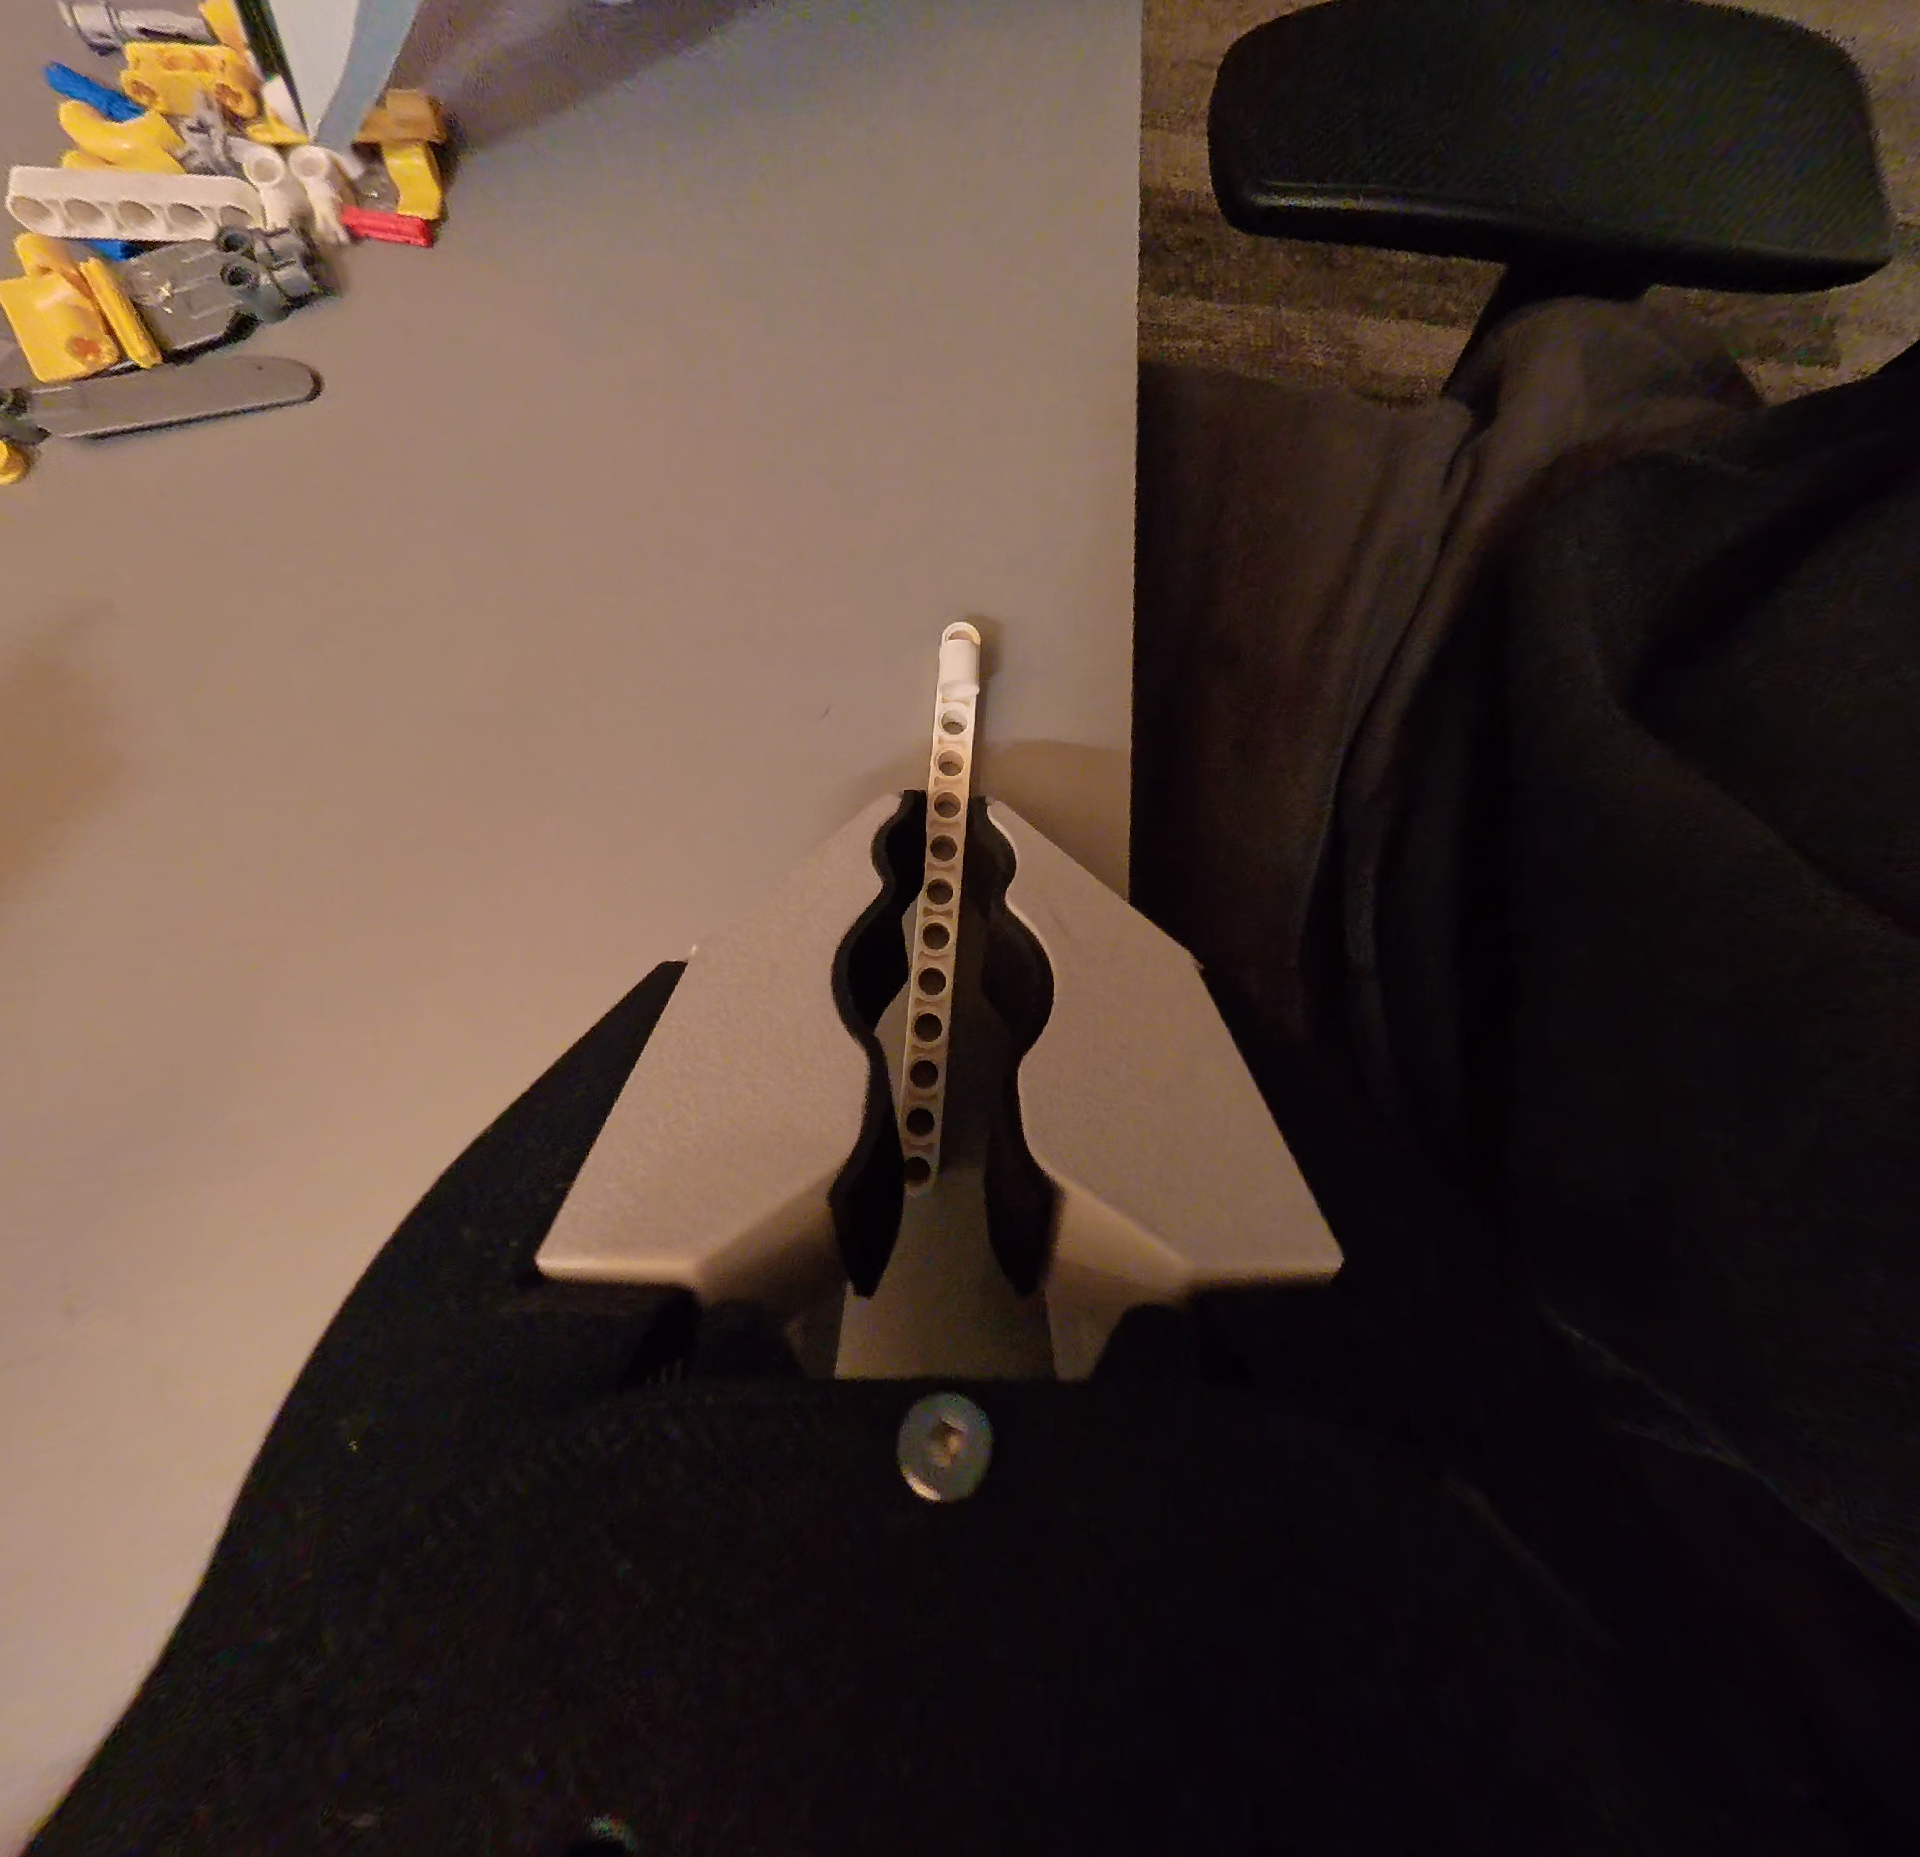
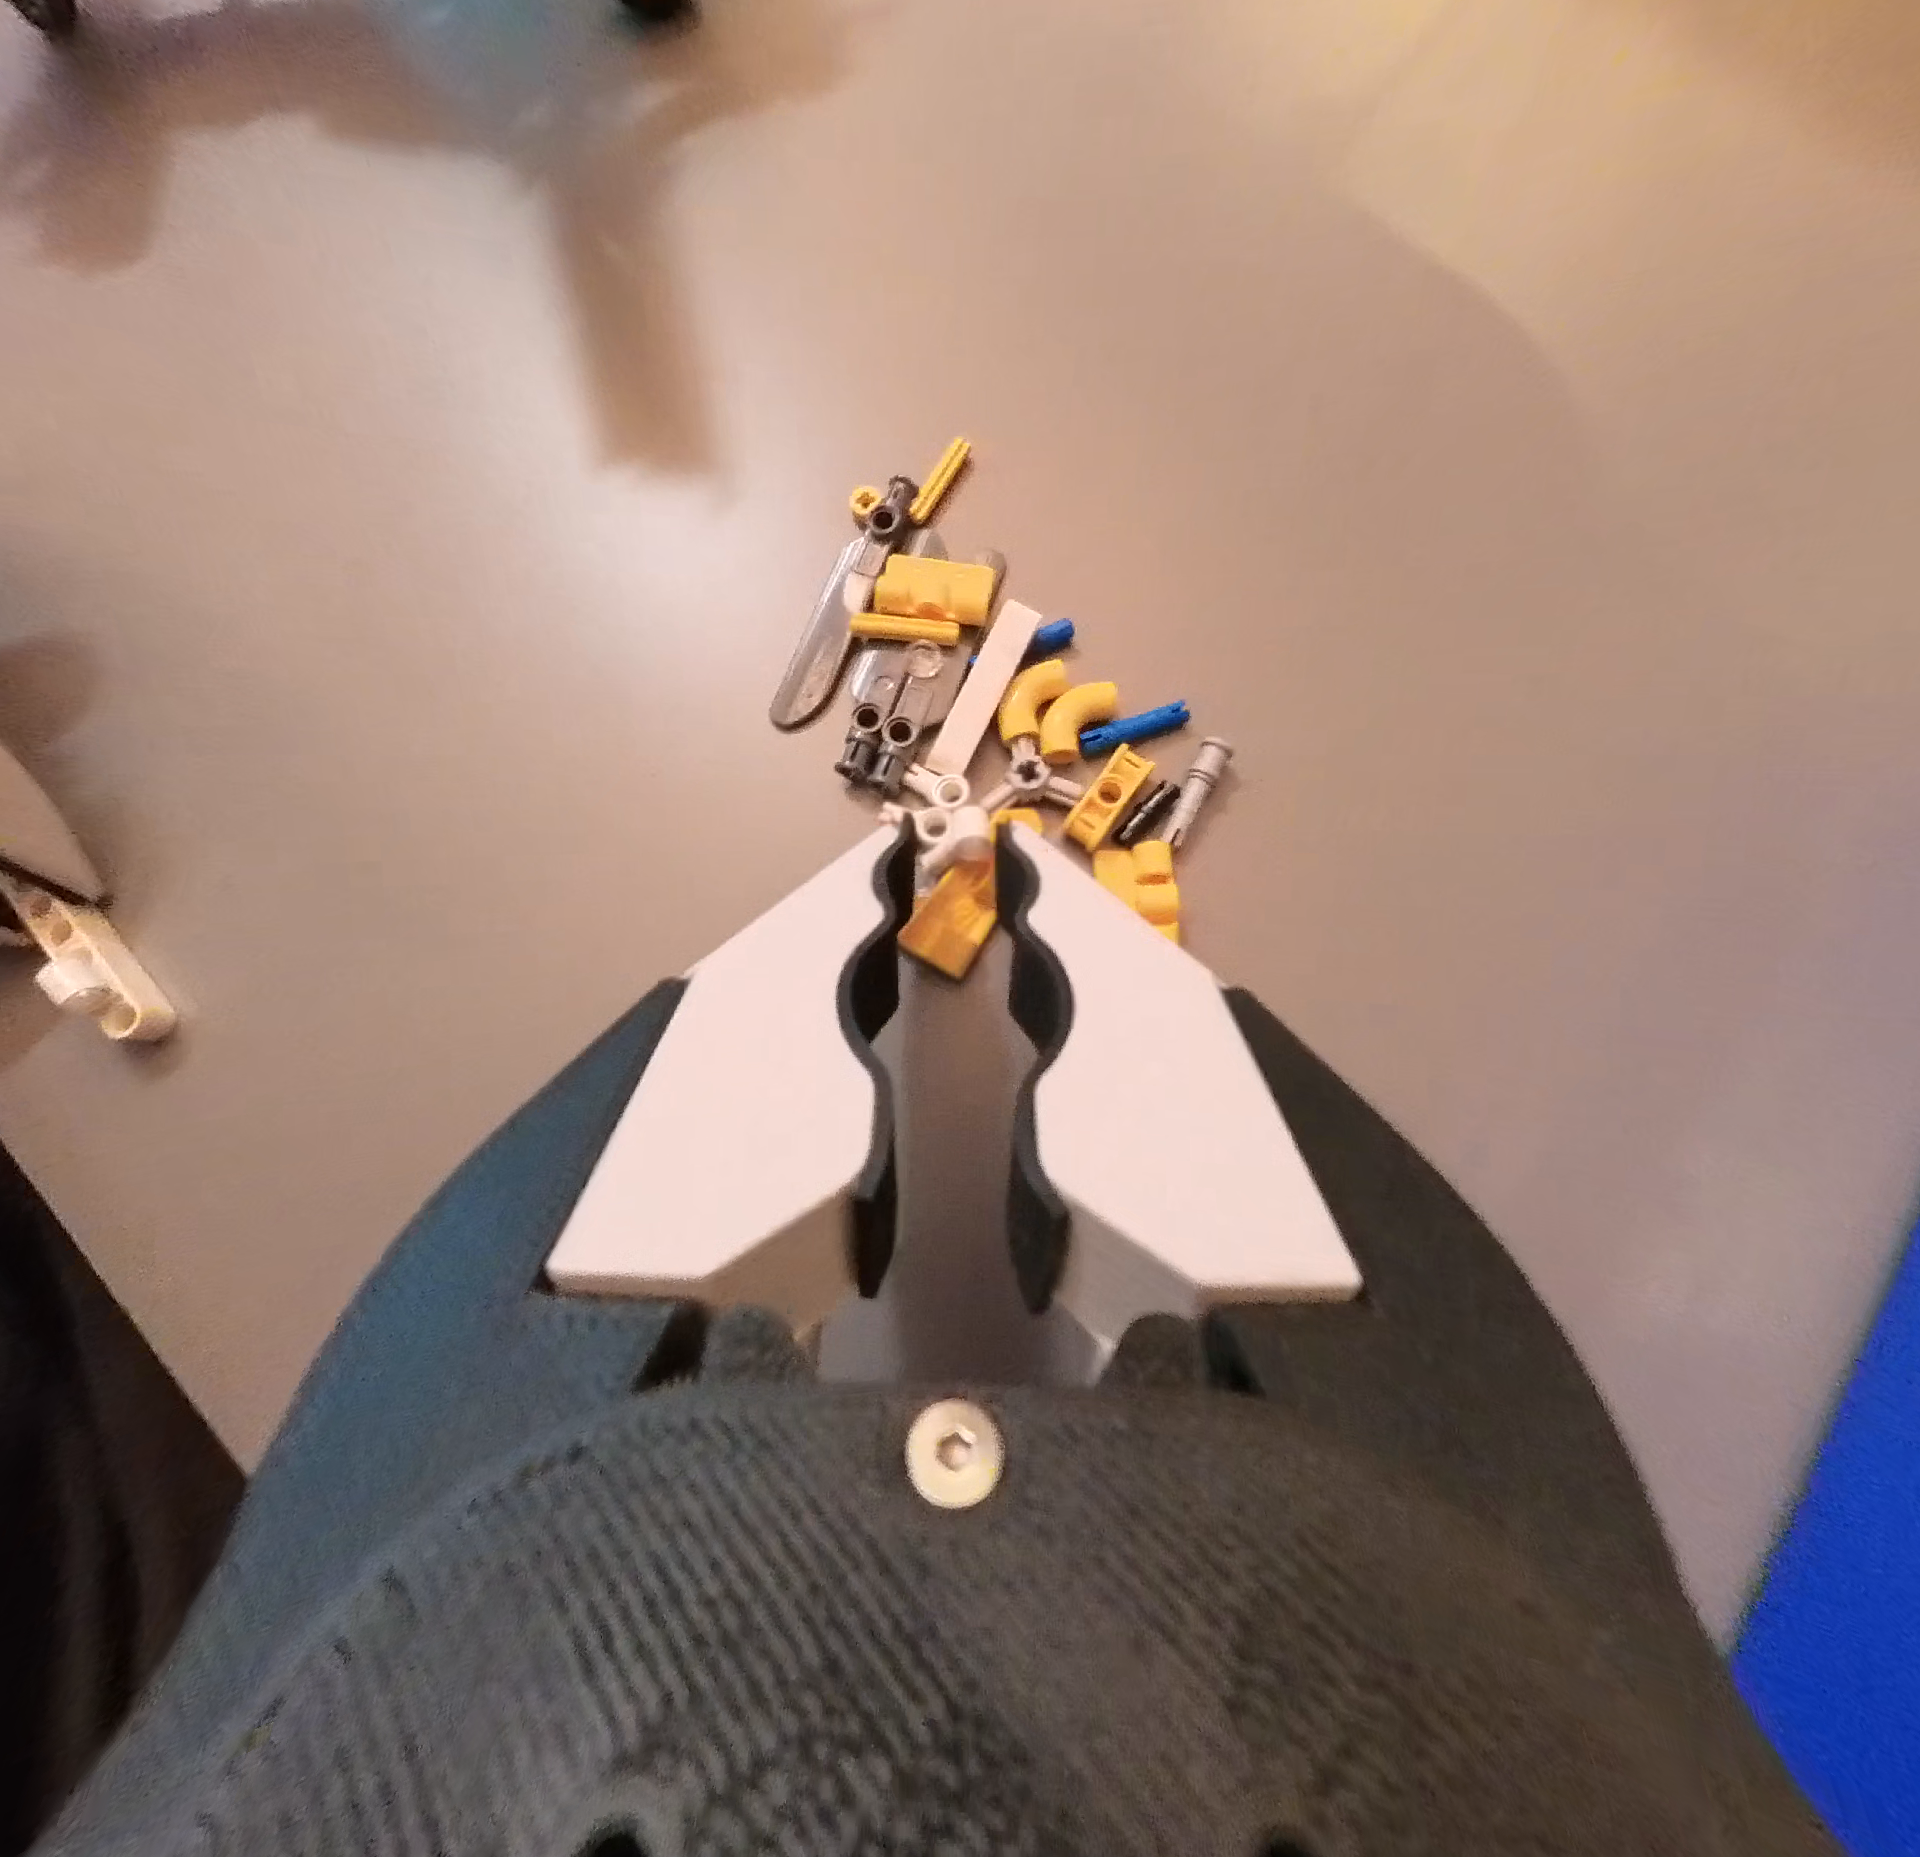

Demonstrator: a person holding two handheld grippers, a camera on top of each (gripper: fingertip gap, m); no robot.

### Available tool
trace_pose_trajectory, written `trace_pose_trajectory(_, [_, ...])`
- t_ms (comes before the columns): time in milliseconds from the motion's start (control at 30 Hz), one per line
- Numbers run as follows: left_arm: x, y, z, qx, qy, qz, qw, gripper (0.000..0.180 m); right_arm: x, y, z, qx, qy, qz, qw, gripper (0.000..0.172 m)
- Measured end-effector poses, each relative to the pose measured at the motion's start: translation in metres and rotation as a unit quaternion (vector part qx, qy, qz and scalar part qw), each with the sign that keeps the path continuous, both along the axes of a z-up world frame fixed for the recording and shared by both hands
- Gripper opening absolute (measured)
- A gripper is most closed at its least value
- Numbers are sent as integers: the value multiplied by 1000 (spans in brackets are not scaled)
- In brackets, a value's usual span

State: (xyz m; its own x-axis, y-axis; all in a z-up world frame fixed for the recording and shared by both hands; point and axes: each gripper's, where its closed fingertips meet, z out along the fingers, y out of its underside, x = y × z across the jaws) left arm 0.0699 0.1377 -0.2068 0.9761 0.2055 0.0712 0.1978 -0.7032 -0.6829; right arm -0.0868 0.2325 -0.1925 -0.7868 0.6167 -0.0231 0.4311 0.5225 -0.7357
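We read this as 2 things going on at once: 1 part held steady, another being reached for in the pile.

Left gripper: fingers nearly together, clamped on a long white beam with a row of round holes. The beam runs lengthwise between the dark pads and sticks out past the tips, and a small white connector sits on its far end. Both pads look pressed to the beam's sides near the tips. It hangs over the grey worktop close to the edge, with a black chair and dark cloth beyond. A pile of loose parts lies well apart, far left in that view.

Right gripper: fingers a little apart, tips right at the near edge of the same pile. A small white pin connector sits between the tips, with a yellow tile under the gap further back. We cannot tell whether the pads press on the connector; gaps seem to show, so we call it unheld. Yellow curved pieces, blue pins and a grey blade part lie just beyond. A second white beam shows far left.

Our judgement: any pick here needs the tips centred on 1 piece only, since neighbours touch it.
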Motion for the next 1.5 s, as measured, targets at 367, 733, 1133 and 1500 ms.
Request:
trace_pose_trajectory(367, [0, 0, 0, 18, -15, 10, 1000, 7, 68, -33, 45, -90, -7, 141, 986, 27])
trace_pose_trajectory(733, [1, 2, 0, 12, -13, 2, 1000, 7, 152, -87, -8, -2, 5, 338, 941, 6])
trace_pose_trajectory(1133, [-5, 4, 9, 25, -40, 8, 999, 6, 145, -87, 9, -83, -27, 322, 943, 4])
trace_pose_trajectory(1500, [-8, 2, 11, -12, -6, 28, 1000, 7, 140, -90, 16, -137, -105, 286, 942, 3])
